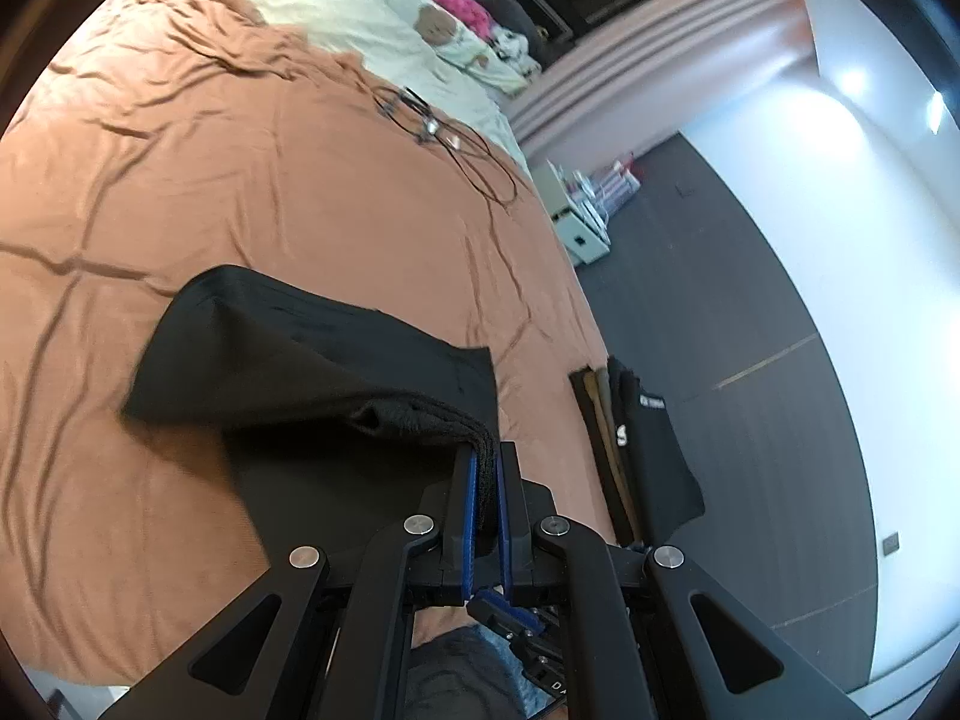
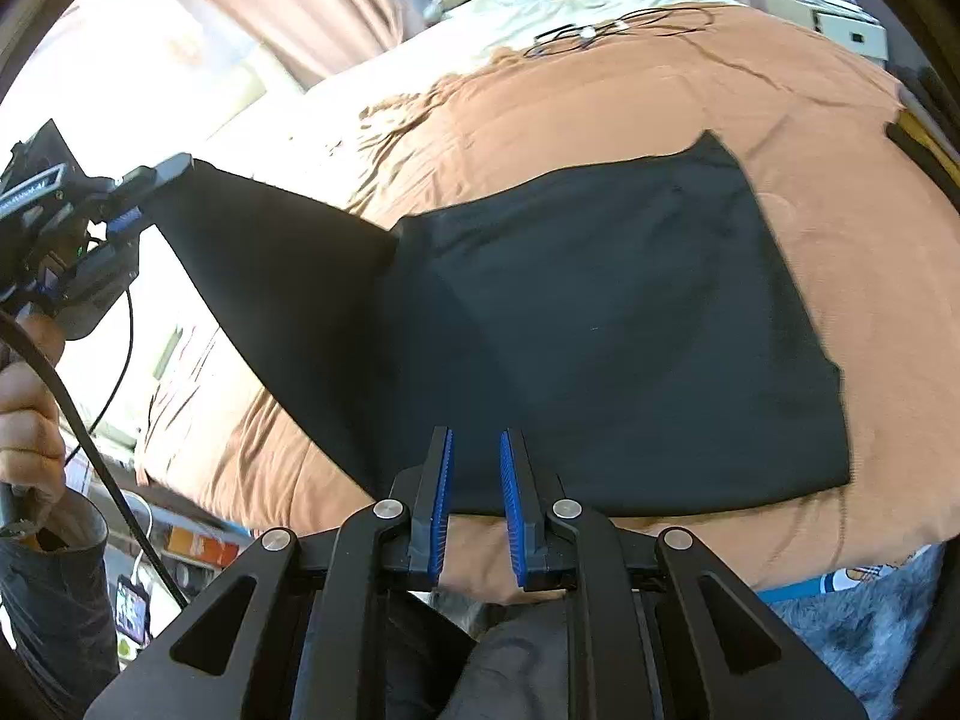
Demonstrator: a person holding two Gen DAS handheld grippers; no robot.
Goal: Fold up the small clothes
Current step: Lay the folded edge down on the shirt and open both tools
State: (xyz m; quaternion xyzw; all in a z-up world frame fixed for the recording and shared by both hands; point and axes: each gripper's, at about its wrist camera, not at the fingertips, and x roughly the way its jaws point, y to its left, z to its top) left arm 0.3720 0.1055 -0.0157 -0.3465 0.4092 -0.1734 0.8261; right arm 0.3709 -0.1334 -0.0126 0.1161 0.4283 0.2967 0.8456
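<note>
A black garment [image 2: 600, 324] lies spread on the bed's orange-brown cover [image 2: 600, 96], most of it flat, with one corner drawn up off the bed toward the left of the right wrist view. That raised corner sits between the fingers [image 1: 463, 516] of the left gripper [image 1: 486, 468], whose blue pads are nearly together and pinch a thick bunched fold of the cloth; from the pinch the fabric slopes down and away to the cover. In the right wrist view the same gripper shows at the far left, carried by the person's left hand [image 2: 27, 420], the cloth stretching taut from it to the flat part. The right gripper [image 2: 477, 450] hovers over the near edge of the garment, its fingers a narrow gap apart with nothing between the pads; the cloth lies below and beyond the tips. Farther up the bed a tangle of black cables [image 1: 444, 144] rests on the cover, just beside a pale cream sheet [image 1: 372, 18]. Another dark garment [image 1: 648, 450] hangs at the bed's edge above the grey floor [image 1: 750, 276].
</note>
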